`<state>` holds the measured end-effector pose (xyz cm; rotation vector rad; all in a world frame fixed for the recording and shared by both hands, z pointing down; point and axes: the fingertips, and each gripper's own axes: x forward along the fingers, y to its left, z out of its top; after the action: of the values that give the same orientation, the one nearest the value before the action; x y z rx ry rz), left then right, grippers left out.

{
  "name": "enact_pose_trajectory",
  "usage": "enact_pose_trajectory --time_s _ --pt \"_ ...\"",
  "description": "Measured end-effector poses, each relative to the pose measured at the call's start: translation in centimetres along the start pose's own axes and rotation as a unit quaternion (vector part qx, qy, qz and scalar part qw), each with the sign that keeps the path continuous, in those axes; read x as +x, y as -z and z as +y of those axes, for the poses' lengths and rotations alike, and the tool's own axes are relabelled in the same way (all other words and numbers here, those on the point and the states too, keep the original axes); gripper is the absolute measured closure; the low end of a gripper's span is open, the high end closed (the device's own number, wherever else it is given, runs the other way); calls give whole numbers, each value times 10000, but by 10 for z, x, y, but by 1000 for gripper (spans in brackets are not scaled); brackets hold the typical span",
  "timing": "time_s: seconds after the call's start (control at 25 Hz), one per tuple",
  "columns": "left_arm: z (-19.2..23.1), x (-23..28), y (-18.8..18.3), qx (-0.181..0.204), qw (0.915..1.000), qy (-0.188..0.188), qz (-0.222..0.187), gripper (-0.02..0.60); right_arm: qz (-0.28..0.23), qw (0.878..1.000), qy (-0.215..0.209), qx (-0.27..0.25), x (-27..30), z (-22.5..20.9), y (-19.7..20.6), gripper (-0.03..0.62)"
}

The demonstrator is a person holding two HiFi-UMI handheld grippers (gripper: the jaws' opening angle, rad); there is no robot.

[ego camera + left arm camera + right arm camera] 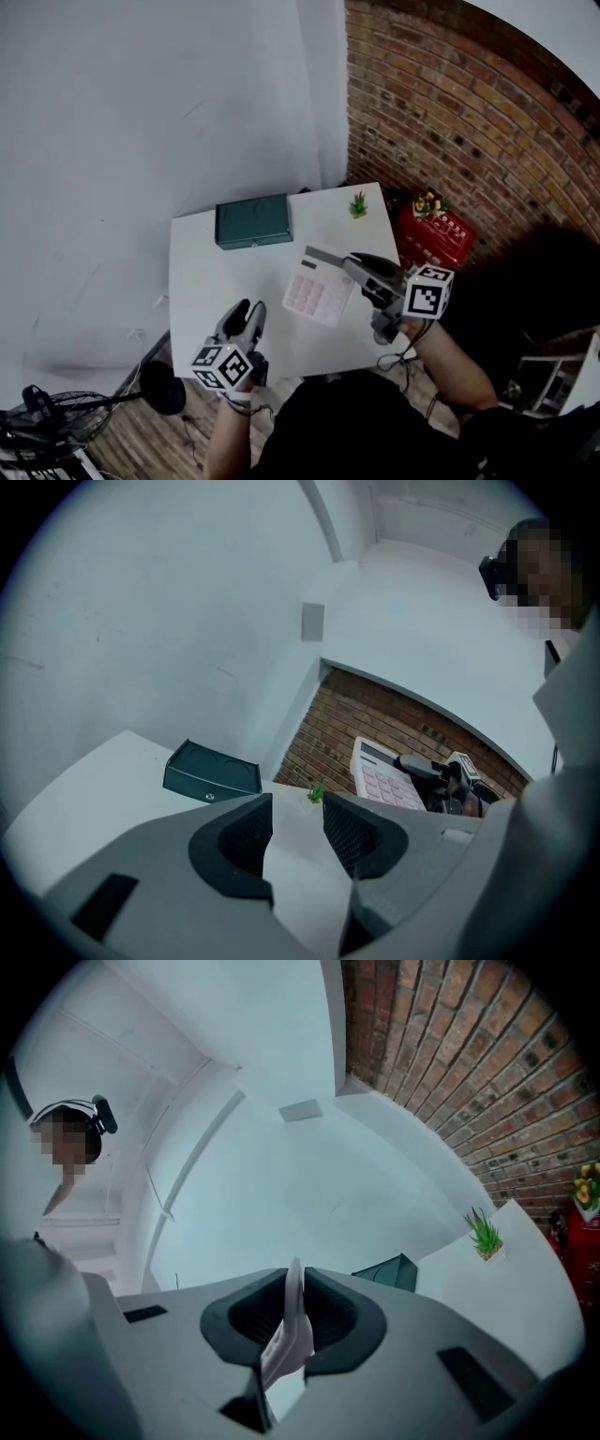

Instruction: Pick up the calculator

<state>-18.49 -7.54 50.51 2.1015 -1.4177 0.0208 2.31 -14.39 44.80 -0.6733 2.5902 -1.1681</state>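
1. The right tool (pixel 354 265) pinches a white calculator with pink keys (pixel 319 289) by its edge beside the grey display strip. In the right gripper view, the jaws are pressed on the thin body, which is seen edge-on.
2. The calculator is held tilted over the right half of the square white surface (pixel 202 272). In the left gripper view it stands out against the red brick wall (pixel 450 112), but its lower edge is hidden there, so whether it touches the surface cannot be told.
3. The left tool (pixel 246 314) hovers over the near-left part of the surface, jaws spread, with nothing between them.
4. A dark green rectangular box (pixel 252 221) sits along the back edge, and a small green potted plant (pixel 358 204) sits near the back-right corner. Both are well apart from the calculator, with bare surface between.
5. Just past the right edge, a red crate with yellow flowers (pixel 434 234) stands against the brick wall.
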Motion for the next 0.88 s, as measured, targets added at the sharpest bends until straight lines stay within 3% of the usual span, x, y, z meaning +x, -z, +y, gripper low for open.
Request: enact_pose_trajectory --time_s 0.88 --pt "-1 12 8 -139 9992 -382 -41 414 448 9980 -435 128 16 -13 4 537"
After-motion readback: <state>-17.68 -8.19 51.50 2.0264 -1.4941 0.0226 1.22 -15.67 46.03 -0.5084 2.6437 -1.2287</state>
